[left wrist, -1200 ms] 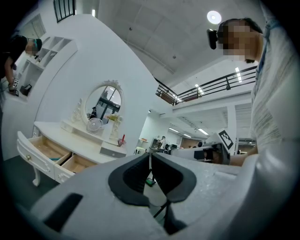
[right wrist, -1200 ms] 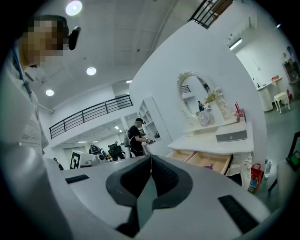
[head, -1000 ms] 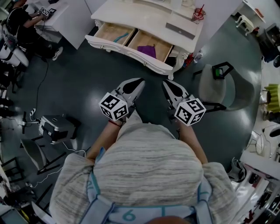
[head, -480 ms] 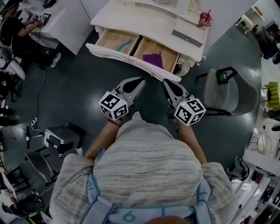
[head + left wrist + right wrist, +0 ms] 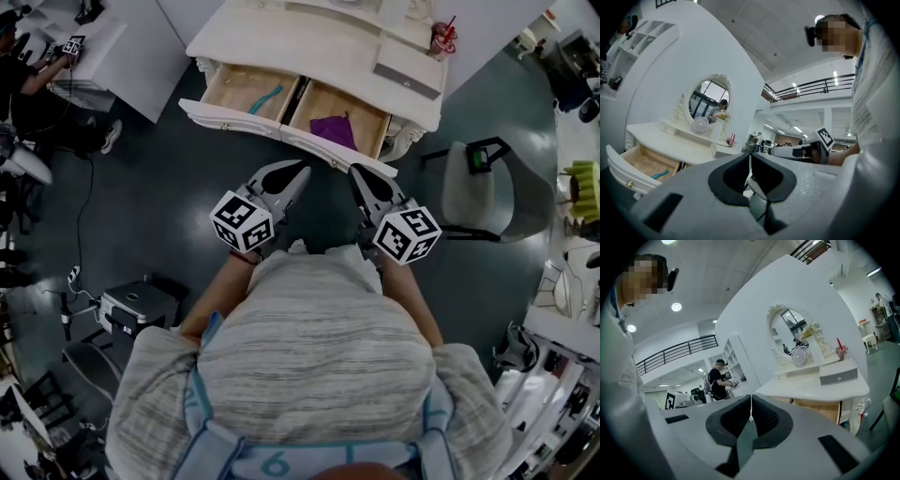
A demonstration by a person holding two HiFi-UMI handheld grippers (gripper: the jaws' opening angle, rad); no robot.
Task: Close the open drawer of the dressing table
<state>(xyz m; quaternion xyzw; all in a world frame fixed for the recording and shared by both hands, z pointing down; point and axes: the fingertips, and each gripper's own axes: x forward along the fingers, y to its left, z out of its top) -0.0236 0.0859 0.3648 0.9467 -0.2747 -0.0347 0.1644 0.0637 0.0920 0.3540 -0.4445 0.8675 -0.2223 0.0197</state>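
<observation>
While the drawer (image 5: pixel 234 117) stands pulled out at upper centre, we log left gripper (image 5: pixel 298 169) and right gripper (image 5: pixel 356 172), jaws pressed together, empty, just short of it. Risk: uneven pushing could skew its wide front and jam it.

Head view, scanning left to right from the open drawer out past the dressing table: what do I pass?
Teal item in the open drawer's left compartment → purple cloth in its right compartment → grey box on the tabletop → grey chair.
</observation>
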